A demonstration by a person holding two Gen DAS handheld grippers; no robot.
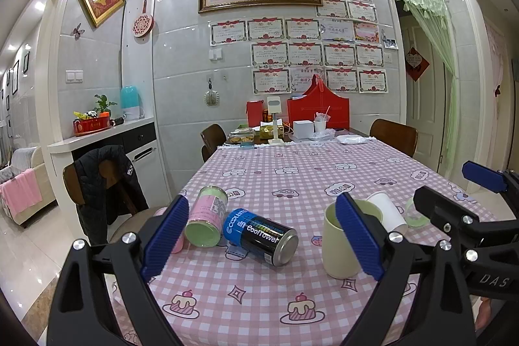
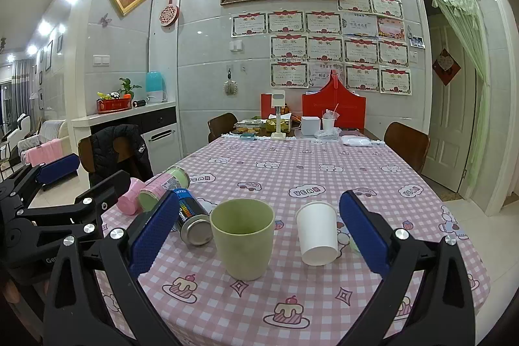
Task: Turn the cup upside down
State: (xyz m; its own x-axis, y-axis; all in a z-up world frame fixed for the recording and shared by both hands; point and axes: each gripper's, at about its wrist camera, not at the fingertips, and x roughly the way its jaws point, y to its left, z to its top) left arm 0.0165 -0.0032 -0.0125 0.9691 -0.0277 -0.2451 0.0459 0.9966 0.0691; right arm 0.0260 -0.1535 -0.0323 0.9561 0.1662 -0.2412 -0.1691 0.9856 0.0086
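A pale green cup (image 2: 242, 240) stands upright, mouth up, on the pink checked tablecloth (image 2: 292, 177). It sits between the blue pads of my open right gripper (image 2: 259, 235), a little beyond them. A white paper cup (image 2: 317, 232) leans beside it on the right. In the left wrist view the green cup (image 1: 340, 244) is partly behind the right pad of my open, empty left gripper (image 1: 262, 235), with the white cup (image 1: 387, 211) behind it. The right gripper's black frame shows at the right edge (image 1: 454, 209).
A black and blue can (image 1: 261, 235) and a pink and green tin (image 1: 207, 216) lie on their sides at the left. A small pink cup (image 2: 129, 200) is near the table's left edge. Chairs ring the table; boxes and food crowd the far end (image 2: 308, 125).
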